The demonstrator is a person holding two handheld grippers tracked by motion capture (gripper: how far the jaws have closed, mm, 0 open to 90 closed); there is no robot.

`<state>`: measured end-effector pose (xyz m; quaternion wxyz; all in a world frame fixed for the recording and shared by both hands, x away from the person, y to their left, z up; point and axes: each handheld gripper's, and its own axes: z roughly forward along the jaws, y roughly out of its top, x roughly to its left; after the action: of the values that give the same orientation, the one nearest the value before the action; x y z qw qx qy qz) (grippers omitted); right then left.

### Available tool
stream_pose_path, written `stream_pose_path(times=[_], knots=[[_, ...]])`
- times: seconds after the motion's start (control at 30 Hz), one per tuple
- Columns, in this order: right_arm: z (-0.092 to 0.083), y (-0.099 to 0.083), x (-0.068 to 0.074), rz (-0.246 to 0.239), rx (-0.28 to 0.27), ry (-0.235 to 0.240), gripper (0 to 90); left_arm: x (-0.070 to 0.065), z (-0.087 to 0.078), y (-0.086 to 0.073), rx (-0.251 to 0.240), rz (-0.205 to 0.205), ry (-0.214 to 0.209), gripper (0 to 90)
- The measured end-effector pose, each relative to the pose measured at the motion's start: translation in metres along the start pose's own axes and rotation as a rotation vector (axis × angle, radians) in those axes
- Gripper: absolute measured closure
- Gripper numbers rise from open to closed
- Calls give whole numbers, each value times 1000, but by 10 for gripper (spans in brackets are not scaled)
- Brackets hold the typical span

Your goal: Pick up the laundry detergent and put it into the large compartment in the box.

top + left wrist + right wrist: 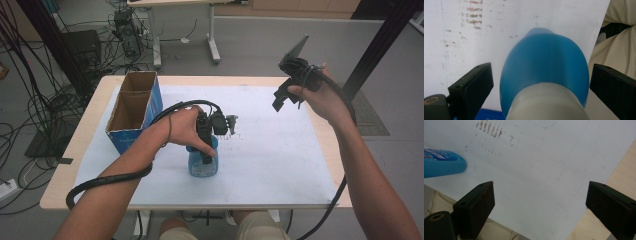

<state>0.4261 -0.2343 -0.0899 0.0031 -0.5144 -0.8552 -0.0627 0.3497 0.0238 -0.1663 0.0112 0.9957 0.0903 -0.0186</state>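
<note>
A blue bottle [202, 164] with a pale cap end stands on the white sheet [280, 150] near the table's front middle. My left gripper [205, 150] is held down over it from above. In the left gripper view the bottle [544, 65] sits between the open jaws of that gripper [541, 68], with a strip of sheet showing on the left side and almost no gap on the right. My right gripper [282, 97] is raised over the table's back right, open and holding nothing. In its own view this gripper [540, 185] looks at bare sheet, with the bottle [441, 165] at the upper left.
An open cardboard box [132, 107] with blue sides stands at the table's left, close to my left forearm. Faint brown marks [489, 130] dot the sheet beyond the bottle. The wooden table edge [327, 145] borders the sheet on the right. Cables and desk legs lie on the floor behind.
</note>
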Motion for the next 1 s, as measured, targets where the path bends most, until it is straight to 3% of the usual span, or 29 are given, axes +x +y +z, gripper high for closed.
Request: stream_pose_path(times=[1.0], knots=[[0,0,0,-2,2,-1,89,-1,-1,1,3,5,5,56]])
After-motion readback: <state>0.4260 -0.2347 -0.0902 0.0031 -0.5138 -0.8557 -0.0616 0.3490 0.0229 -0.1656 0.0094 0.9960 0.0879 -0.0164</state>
